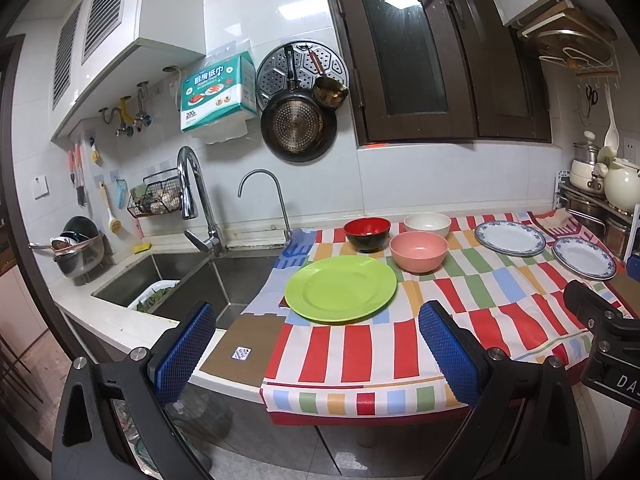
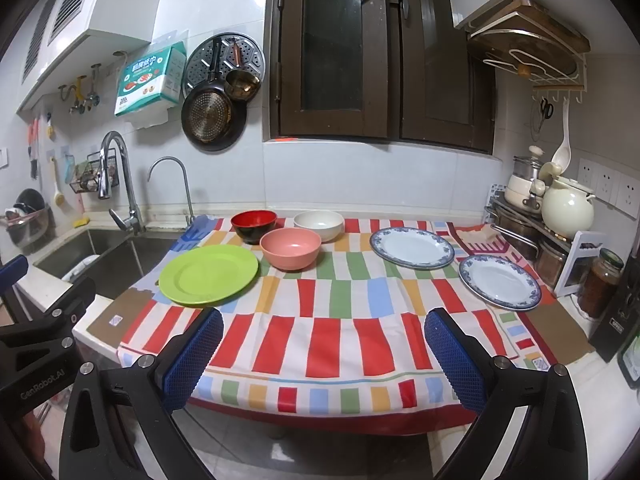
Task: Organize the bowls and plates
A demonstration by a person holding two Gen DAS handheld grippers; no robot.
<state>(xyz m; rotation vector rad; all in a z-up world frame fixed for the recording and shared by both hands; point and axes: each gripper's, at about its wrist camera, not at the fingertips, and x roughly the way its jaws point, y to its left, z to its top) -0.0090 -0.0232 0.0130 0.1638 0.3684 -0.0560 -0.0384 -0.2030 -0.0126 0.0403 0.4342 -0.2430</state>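
On a striped cloth (image 2: 320,320) lie a green plate (image 1: 341,289) (image 2: 208,275), a pink bowl (image 1: 418,251) (image 2: 290,249), a red-and-black bowl (image 1: 367,234) (image 2: 254,221), a white bowl (image 1: 427,224) (image 2: 319,225) and two blue-rimmed white plates (image 1: 510,238) (image 1: 584,258) (image 2: 412,248) (image 2: 499,282). My left gripper (image 1: 316,344) is open and empty, held before the counter's front edge, nearest the green plate. My right gripper (image 2: 324,350) is open and empty, in front of the cloth's middle. Each gripper's body shows at the other view's edge.
A steel sink (image 1: 192,280) with two taps lies left of the cloth. A rack with pots, a cream teapot (image 2: 568,210) and jars (image 2: 600,282) stands at the right. Pans hang on the tiled wall (image 2: 214,114) beside a dark window.
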